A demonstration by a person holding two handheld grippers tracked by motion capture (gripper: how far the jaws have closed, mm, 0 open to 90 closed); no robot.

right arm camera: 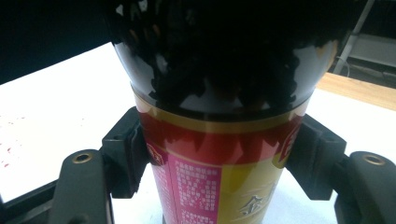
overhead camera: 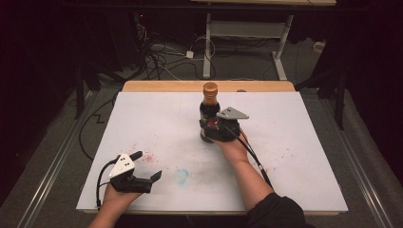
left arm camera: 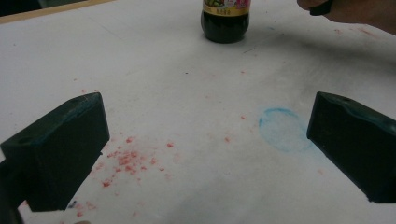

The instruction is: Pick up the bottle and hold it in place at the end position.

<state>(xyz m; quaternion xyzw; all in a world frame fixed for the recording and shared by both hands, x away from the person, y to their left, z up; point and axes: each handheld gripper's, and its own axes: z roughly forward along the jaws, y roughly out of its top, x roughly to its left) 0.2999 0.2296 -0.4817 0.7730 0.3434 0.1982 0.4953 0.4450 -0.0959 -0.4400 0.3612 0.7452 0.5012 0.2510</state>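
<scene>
White tabletop [overhead camera: 285,142]: right hand-held gripper [right arm camera: 219,158] clamps bottle [right arm camera: 219,140]; left hand-held gripper [left arm camera: 205,149] gapes empty.

Glossy dark bottle [right arm camera: 219,70]; matt white sheet [overhead camera: 157,123] over wooden table [overhead camera: 166,86].

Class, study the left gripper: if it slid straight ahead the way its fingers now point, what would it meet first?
Probably the bottle. In the left gripper view it stands upright ahead, roughly between the open left gripper's fingers, past a blue ring mark on the white table. Depth is unclear, so it might pass narrowly beside it.
</scene>
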